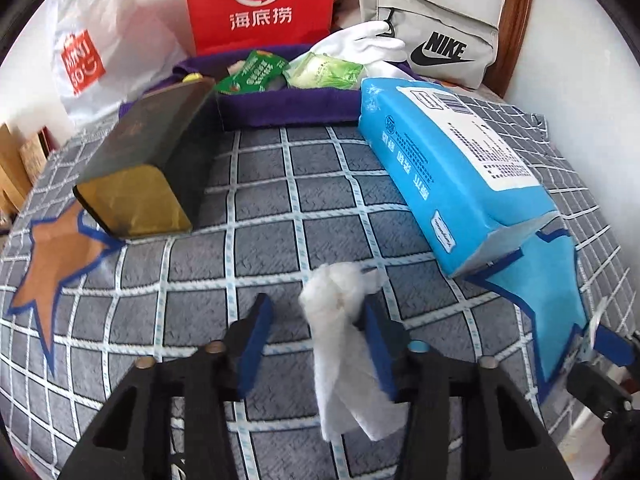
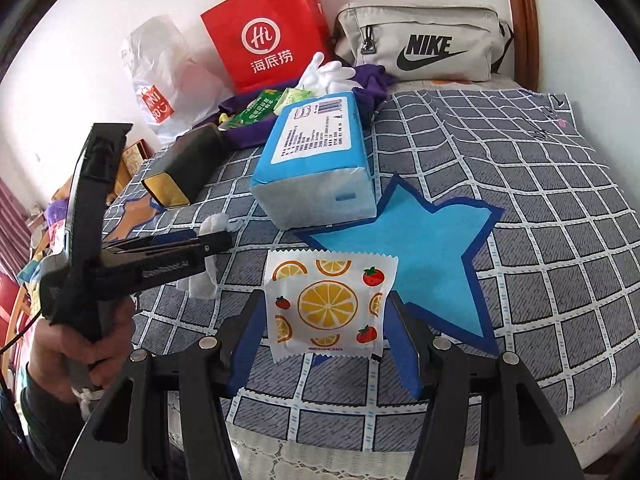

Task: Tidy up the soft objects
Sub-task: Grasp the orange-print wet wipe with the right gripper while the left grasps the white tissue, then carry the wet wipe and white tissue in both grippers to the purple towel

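2 packets [image 2: 326,305], 1 tissue [image 1: 340,344]

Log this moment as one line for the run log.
left gripper: open, tissue draped on one finger | right gripper: shut on packet | tissue pack: on cloth, by blue star

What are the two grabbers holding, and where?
Right hand-held gripper pinches the fruit-print packet by its side edges. Left hand-held gripper: tissue drapes on one finger; grip unclear.

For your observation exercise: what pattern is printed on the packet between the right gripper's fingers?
Orange slices and strawberries on white packet, clearest in the right wrist view.
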Action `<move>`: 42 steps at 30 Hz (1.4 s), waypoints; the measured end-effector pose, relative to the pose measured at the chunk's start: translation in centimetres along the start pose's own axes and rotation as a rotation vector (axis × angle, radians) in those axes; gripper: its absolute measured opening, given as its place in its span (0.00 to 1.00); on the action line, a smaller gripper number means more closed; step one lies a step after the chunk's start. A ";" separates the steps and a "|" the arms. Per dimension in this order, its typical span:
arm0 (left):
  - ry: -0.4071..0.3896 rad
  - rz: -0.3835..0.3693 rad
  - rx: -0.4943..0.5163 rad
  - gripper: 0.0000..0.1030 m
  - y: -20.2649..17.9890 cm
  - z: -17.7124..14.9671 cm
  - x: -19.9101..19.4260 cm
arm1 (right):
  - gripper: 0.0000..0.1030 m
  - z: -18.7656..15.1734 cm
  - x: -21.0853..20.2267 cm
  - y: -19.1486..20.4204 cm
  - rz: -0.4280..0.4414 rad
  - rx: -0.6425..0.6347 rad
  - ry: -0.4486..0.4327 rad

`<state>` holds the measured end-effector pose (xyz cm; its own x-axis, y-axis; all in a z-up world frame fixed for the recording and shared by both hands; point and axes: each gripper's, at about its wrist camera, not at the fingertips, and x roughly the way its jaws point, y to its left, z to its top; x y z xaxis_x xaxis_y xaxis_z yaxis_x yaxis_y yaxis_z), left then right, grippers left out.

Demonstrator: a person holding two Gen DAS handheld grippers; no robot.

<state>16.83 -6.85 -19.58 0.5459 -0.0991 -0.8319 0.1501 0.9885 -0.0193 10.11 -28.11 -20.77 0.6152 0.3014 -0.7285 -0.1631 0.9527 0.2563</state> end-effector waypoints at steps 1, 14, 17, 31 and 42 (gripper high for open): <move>-0.002 -0.006 0.001 0.29 0.1 0.1 0.0 | 0.56 0.0 0.0 0.0 -0.001 0.000 0.001; 0.022 0.008 -0.193 0.19 7.8 -1.0 -1.9 | 0.56 0.8 0.3 1.6 0.028 -0.025 0.003; 0.001 0.015 -0.242 0.19 9.5 -1.5 -3.1 | 0.56 1.1 0.1 2.4 0.036 -0.045 0.004; -0.095 -0.026 -0.306 0.19 11.9 0.0 -8.2 | 0.56 4.1 -3.8 5.6 0.055 -0.111 -0.052; -0.179 -0.039 -0.295 0.19 12.8 3.4 -12.3 | 0.56 7.6 -5.8 6.6 0.065 -0.105 -0.114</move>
<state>14.85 6.65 -7.76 0.6844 -0.1300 -0.7174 -0.0569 0.9715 -0.2303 11.33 -23.84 -10.08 0.6834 0.3614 -0.6343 -0.2810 0.9322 0.2283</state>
